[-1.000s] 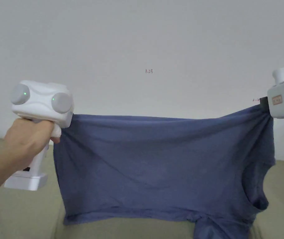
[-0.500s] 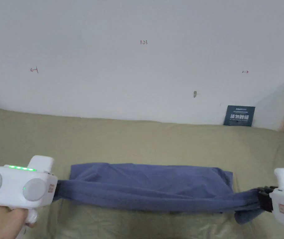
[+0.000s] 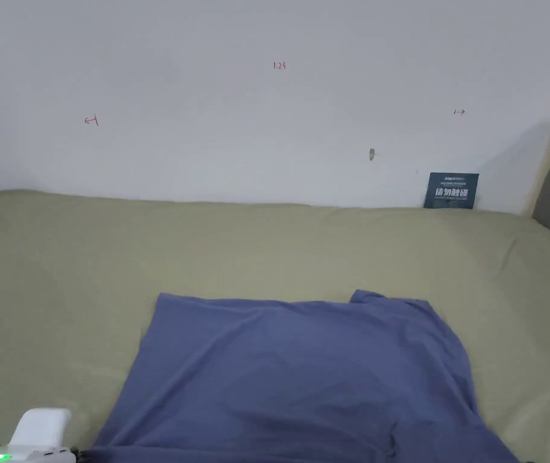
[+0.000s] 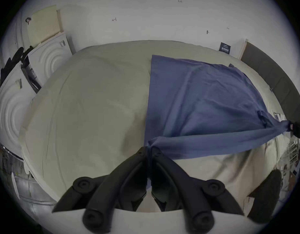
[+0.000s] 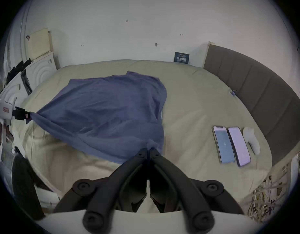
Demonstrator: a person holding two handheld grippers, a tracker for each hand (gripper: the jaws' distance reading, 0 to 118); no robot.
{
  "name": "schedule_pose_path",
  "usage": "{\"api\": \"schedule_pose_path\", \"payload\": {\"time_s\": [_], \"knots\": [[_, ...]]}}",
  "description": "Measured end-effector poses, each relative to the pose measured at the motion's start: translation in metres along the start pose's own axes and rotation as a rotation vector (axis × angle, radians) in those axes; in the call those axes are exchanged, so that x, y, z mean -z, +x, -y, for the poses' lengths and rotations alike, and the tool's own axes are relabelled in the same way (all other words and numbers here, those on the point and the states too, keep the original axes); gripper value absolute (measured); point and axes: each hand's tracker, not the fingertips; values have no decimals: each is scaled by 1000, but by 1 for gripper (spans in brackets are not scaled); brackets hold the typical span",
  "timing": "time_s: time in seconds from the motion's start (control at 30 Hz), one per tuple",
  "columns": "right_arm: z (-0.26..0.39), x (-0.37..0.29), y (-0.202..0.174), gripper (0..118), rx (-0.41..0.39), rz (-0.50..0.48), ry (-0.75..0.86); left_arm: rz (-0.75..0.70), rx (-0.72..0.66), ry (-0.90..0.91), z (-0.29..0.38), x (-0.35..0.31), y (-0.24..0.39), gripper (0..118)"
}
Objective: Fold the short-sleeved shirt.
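A blue short-sleeved shirt [image 3: 304,374] lies spread over the olive bed [image 3: 56,271], its far edge flat and its near edge lifted and stretched. My left gripper [image 4: 149,149] is shut on the shirt's near left corner [image 4: 156,140]. My right gripper [image 5: 148,150] is shut on the near right corner of the shirt [image 5: 112,107]. In the right gripper view the left gripper [image 5: 23,116] appears at the far left, pinching the cloth. In the left gripper view the right gripper [image 4: 296,129] holds the other end. The left gripper's white body [image 3: 20,443] peeks in at the head view's bottom left.
Two phones [image 5: 232,146] and a white oblong object [image 5: 251,142] lie on the bed to the right of the shirt. A grey padded headboard [image 5: 264,92] borders the right side. A dark card [image 3: 450,190] leans on the white wall. White foam panels [image 4: 49,60] stand left of the bed.
The shirt came down from hanging in the air onto the bed, then was drawn toward me and spread out. Both grippers dropped low, to the head view's bottom edge.
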Motion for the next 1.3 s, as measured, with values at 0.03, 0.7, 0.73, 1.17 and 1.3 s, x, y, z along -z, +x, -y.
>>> {"api": "schedule_pose_path", "payload": {"time_s": [0.03, 0.7, 0.73, 1.17, 1.3], "knots": [[10, -6, -2, 0, -4, -3, -2, -2, -4, 0, 10, -6, 0, 3], [53, -24, -15, 20, 93, -55, -67, 43, -39, 3, 68, -27, -8, 37], [53, -23, -15, 51, 110, -53, -77, 63, -61, -14, 69, -27, -10, 73], [79, -27, 27, 0, 229, -14, -49, 7, -112, 15, 89, -75, -30, 0], [70, -38, 2, 0, 247, -24, -73, 65, -94, 6, 86, -73, -25, 3]]}}
